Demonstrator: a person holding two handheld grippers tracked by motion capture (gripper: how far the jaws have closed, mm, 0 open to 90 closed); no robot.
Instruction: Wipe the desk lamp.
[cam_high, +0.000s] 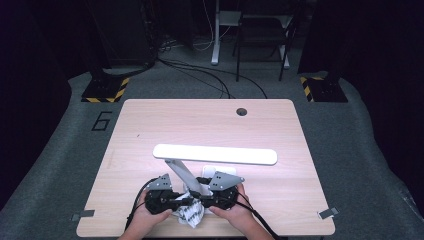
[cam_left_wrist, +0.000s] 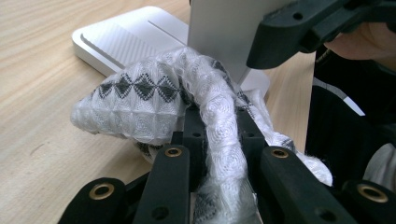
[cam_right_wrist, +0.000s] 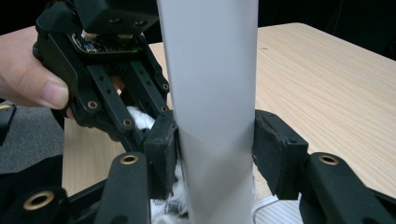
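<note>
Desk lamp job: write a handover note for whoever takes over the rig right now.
Left tool: shut on the patterned cloth, bunched beside the lamp base.
Right tool: jaws clamped on the lamp arm, steadying the desk lamp near the table's front edge.
Done: lamp held, cloth gripped.
Left: apparently wiping the lamp arm and base with the cloth; how much is already wiped cannot be told.

The table (cam_high: 150, 125) is seen to be of pale wood, matt, with a fine grain. The lamp's arm (cam_right_wrist: 212, 112) looks like smooth, satin grey metal, and its base (cam_left_wrist: 126, 39) like white plastic, part of it finely ribbed. The cloth (cam_left_wrist: 154, 100) is a white knitted fabric, rough and bumpy, patterned with dark diamonds. The left gripper (cam_left_wrist: 219, 154) and the right gripper (cam_right_wrist: 212, 149) are made of matt black plastic, set with brass-coloured rivets.
</note>
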